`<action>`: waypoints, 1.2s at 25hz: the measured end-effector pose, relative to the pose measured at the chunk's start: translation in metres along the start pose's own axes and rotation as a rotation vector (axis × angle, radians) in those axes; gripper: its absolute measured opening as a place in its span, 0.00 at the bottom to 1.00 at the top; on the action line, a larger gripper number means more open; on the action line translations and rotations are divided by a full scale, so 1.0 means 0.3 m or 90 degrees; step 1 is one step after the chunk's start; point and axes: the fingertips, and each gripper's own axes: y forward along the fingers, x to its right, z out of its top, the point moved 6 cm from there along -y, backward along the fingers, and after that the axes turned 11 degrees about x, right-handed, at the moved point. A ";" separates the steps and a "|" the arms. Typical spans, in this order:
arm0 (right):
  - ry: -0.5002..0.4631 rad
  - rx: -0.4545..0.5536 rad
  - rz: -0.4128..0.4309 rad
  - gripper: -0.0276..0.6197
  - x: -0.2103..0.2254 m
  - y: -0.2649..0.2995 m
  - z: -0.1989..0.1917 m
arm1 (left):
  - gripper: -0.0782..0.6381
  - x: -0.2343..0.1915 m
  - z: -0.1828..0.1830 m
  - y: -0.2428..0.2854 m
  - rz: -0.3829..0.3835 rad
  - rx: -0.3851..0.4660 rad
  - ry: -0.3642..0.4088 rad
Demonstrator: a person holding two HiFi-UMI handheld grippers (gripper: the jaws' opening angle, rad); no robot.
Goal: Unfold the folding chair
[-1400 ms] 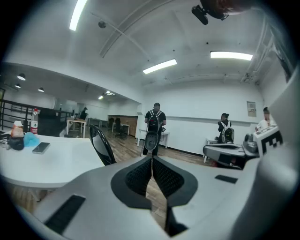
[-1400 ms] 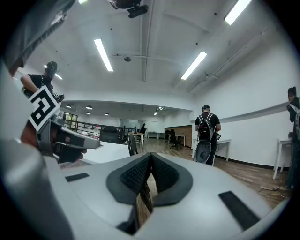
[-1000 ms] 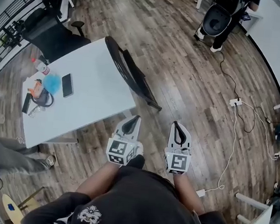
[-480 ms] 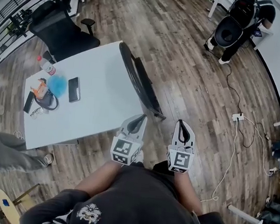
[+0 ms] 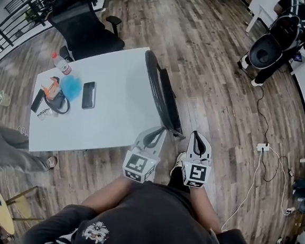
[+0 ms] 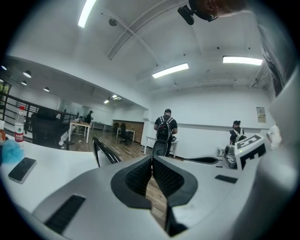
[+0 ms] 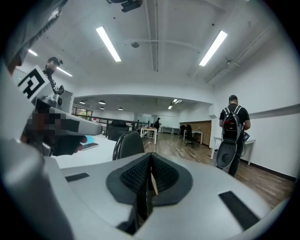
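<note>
The folded black chair (image 5: 162,98) leans upright against the right edge of the white table (image 5: 115,126). Both grippers point at it from just short of its near foot. My left gripper (image 5: 158,132) is shut and empty, its tips close to the chair's lower end. Just right of that foot, my right gripper (image 5: 196,137) is also shut on nothing. In the left gripper view the chair frame (image 6: 104,151) rises left of the shut left gripper (image 6: 151,161). In the right gripper view the chair's rounded back (image 7: 129,144) stands beyond the shut right gripper (image 7: 150,161).
On the table lie a phone (image 5: 89,95), a blue cloth-like lump (image 5: 70,86) and a bottle (image 5: 61,63). A black office chair (image 5: 86,28) stands behind the table. A person with a backpack (image 5: 288,24) is far right. A power strip with cables (image 5: 261,147) lies on the wood floor.
Both grippers, still shut, have come forward towards the folded chair; its near foot now lies just ahead of the left gripper's tips.
</note>
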 end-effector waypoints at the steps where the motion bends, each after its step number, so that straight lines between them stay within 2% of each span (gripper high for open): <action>1: 0.001 -0.001 0.019 0.07 0.004 0.029 -0.007 | 0.12 -0.009 0.001 0.014 0.016 -0.001 0.003; 7: 0.011 -0.013 0.117 0.07 0.055 0.189 -0.056 | 0.12 -0.029 0.011 0.090 0.106 0.010 0.011; 11: 0.020 -0.020 0.200 0.07 0.061 0.289 -0.091 | 0.13 -0.066 0.036 0.127 0.191 0.006 0.026; 15: 0.035 -0.034 0.266 0.07 0.100 0.378 -0.134 | 0.13 -0.102 0.047 0.187 0.271 -0.011 0.015; 20: 0.022 -0.072 0.309 0.07 0.120 0.467 -0.188 | 0.14 -0.152 0.050 0.233 0.387 -0.055 -0.020; 22: 0.021 -0.094 0.313 0.08 0.113 0.500 -0.215 | 0.24 -0.168 0.059 0.258 0.402 -0.065 -0.028; 25: 0.030 -0.131 0.311 0.25 0.098 0.549 -0.262 | 0.39 -0.192 0.046 0.315 0.398 -0.106 -0.047; 30: 0.030 -0.223 0.302 0.37 0.050 0.631 -0.380 | 0.43 -0.256 -0.011 0.378 0.396 -0.184 -0.079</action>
